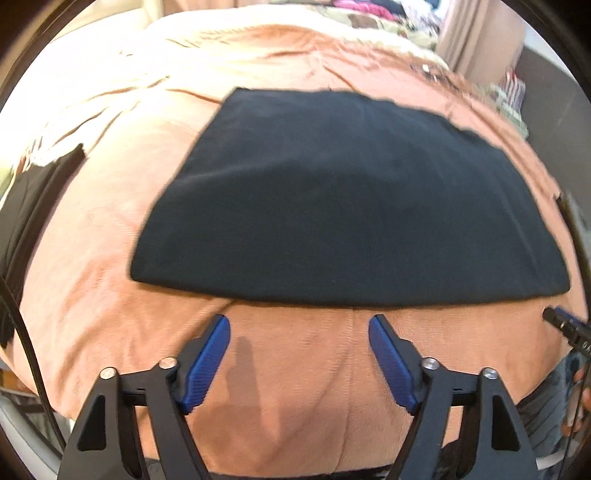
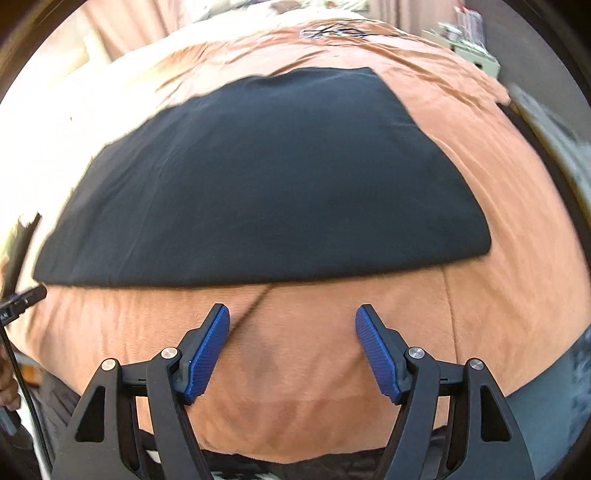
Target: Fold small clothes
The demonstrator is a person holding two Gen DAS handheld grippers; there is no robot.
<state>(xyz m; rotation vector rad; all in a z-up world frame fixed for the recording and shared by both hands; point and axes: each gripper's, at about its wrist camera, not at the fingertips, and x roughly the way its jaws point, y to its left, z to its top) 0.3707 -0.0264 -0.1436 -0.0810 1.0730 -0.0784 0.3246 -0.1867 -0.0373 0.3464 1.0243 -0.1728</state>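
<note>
Garment: a dark navy, flat-folded piece of cloth [image 1: 347,199] is lying spread on the bed, roughly four-sided, its near edge running straight and close to the bed's near edge; in the right wrist view the same cloth [image 2: 266,184] is showing smooth, with only faint creases.
Bed cover: a soft peach-orange plush blanket [image 1: 92,258] is carrying the cloth and is wrinkling toward the bed's far left corner.
Left gripper: the black two-finger gripper with blue ribbed pads [image 1: 299,356] is hovering over the bare strip of blanket between the cloth's near edge and the bed's near edge, pointing steeply down.
Left fingers: the blue fingers [image 1: 207,363] are standing spread apart, with nothing between them and no contact with the cloth.
Right gripper: the matching black gripper with blue pads [image 2: 292,349] is hovering over the same near strip, further toward the cloth's right near corner; its tip is also peeking in at the right rim of the left wrist view [image 1: 565,325].
Right fingers: the blue fingers [image 2: 378,356] are spread wide and empty, just short of the cloth's near edge.
Far end: a blurred heap of mixed fabrics [image 1: 369,14] is lying beyond the bed's far edge.
Cable: a thin black cable [image 2: 22,384] is hanging at the left rim of the right wrist view.
</note>
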